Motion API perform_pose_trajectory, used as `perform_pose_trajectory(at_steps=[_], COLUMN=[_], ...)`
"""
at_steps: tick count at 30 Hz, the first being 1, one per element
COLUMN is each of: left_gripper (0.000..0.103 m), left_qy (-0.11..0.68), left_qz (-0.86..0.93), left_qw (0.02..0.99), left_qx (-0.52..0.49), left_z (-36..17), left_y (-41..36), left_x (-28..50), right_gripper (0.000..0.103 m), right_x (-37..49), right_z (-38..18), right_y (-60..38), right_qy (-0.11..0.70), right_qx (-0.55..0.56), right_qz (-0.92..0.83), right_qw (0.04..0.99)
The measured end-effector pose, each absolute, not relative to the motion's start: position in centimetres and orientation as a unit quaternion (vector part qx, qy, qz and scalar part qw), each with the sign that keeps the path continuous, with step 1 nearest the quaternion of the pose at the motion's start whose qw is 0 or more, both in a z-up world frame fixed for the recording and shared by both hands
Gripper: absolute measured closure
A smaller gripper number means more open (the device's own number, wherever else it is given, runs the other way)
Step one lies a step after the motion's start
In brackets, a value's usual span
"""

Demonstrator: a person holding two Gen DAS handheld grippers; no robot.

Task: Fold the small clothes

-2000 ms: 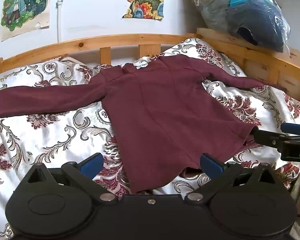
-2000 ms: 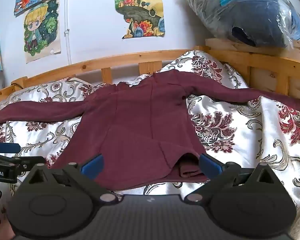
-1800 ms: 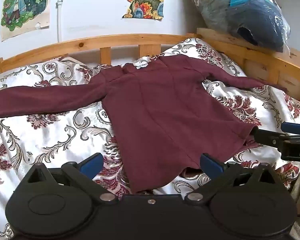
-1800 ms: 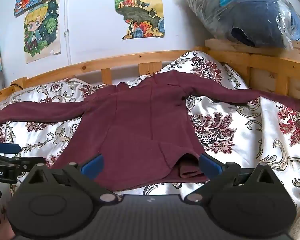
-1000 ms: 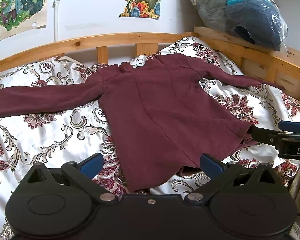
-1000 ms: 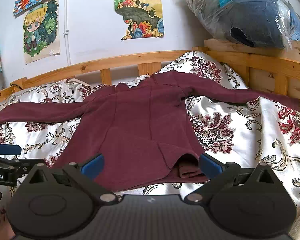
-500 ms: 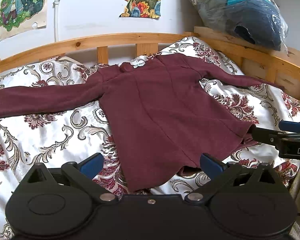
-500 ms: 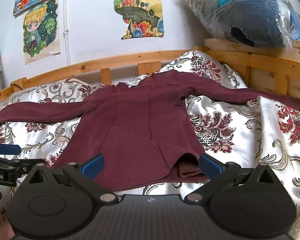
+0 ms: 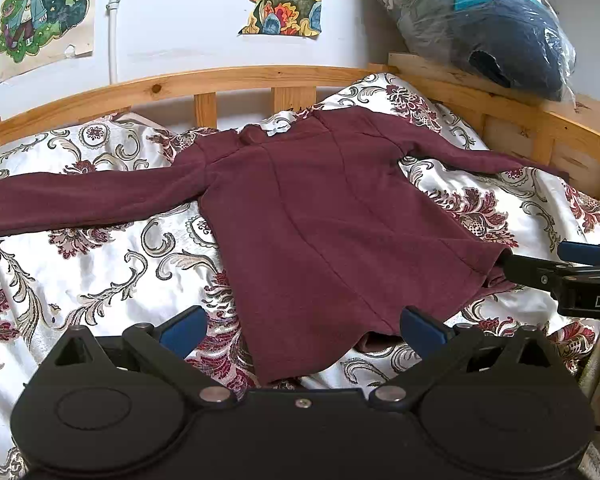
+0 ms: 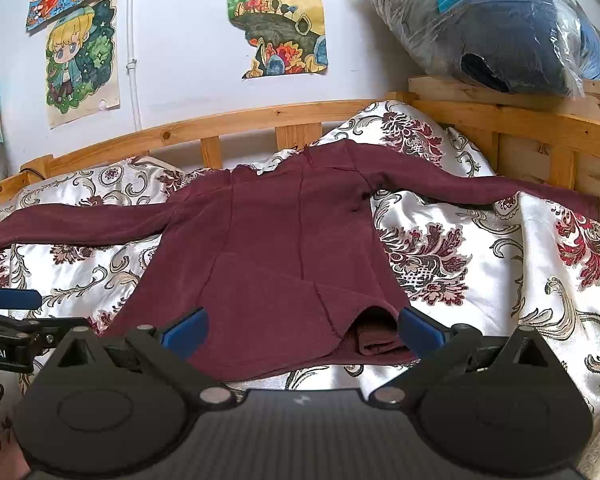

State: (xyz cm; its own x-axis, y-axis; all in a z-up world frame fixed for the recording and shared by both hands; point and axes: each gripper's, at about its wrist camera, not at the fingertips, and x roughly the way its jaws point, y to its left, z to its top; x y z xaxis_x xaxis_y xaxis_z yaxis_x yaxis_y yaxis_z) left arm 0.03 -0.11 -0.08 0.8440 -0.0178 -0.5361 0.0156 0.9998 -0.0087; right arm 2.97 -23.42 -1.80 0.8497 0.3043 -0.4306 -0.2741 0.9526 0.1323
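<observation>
A maroon long-sleeved top (image 9: 320, 216) lies spread flat on the bed, sleeves stretched out to both sides, hem toward me. It also shows in the right wrist view (image 10: 284, 256). My left gripper (image 9: 300, 326) is open and empty, hovering over the hem's left part. My right gripper (image 10: 302, 328) is open and empty, over the hem's right part, where the hem bulges up and shows an inner fold (image 10: 376, 340). The right gripper also shows from the side in the left wrist view (image 9: 560, 276), close to the hem's right corner.
The bed is covered by a white satin quilt with red and gold floral print (image 9: 100, 272). A wooden rail (image 9: 260, 78) runs along the far and right sides. A plastic-wrapped dark bundle (image 10: 488, 28) sits on the right ledge. Posters hang on the wall.
Both grippers stayed open and nearly still. The left wrist view shifted slightly, with the top sitting a little higher in the frame than two seconds ago.
</observation>
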Motion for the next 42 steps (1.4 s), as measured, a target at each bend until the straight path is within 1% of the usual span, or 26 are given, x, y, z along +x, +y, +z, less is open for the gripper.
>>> perform_pose_trajectory(at_steps=[29, 37, 42], left_gripper=[0.001, 0.001, 0.001], left_qy=[0.281, 0.291, 0.309], left_qz=[-0.009, 0.003, 0.025], left_qw=[0.960, 0.957, 0.951], left_qx=[-0.001, -0.007, -0.012], left_z=[-0.1, -0.2, -0.2], left_y=[-0.2, 0.5, 1.4], left_x=[0.1, 0.4, 1.4], right_gripper=[0.000, 0.000, 0.000], right_x=[3.1, 3.3, 4.2], right_z=[-2.0, -2.1, -2.1], right_y=[-23.4, -23.2, -23.5], right_qy=[0.237, 0.256, 0.297], right_qx=[0.033, 0.030, 0.027], right_qz=[0.148, 0.138, 0.111], right_qw=[0.960, 0.956, 0.948])
